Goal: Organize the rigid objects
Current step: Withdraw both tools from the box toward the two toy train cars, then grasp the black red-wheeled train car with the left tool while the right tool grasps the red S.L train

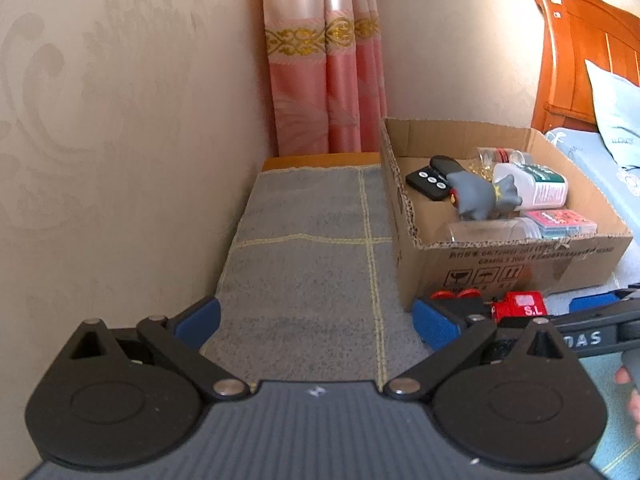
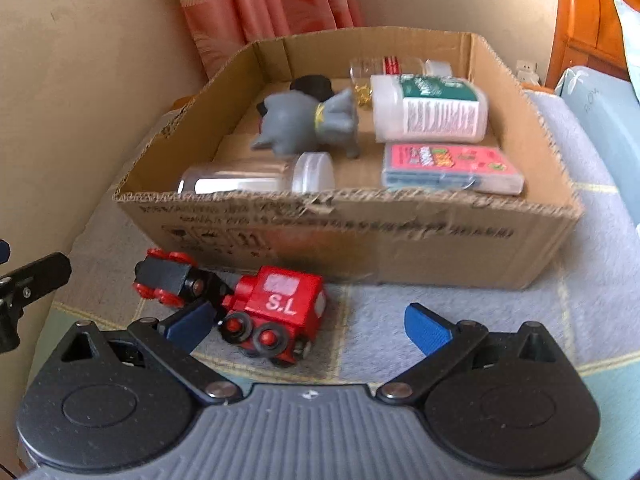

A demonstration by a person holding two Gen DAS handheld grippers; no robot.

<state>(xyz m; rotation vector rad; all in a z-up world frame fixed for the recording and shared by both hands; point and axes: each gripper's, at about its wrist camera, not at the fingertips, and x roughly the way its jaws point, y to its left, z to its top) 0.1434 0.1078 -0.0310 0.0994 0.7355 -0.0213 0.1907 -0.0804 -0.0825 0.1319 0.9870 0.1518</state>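
Both grippers stand with jaws apart, holding nothing: left gripper over grey cloth, right gripper around the red toy train, which lies outside the cardboard box, at its 7 o'clock.

Beige wall, pink curtain (gold trim), wood headboard

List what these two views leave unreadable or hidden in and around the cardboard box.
- Print on the cardboard box front wall: motion-blurred in the right wrist view, too small in the left.
- Clear jar: lower side hidden behind the box's front wall.
- Black remote: partly covered by the grey toy in the left wrist view.
- Toy train: mostly hidden by the left gripper finger there.
- White bottle label: too blurred to read.
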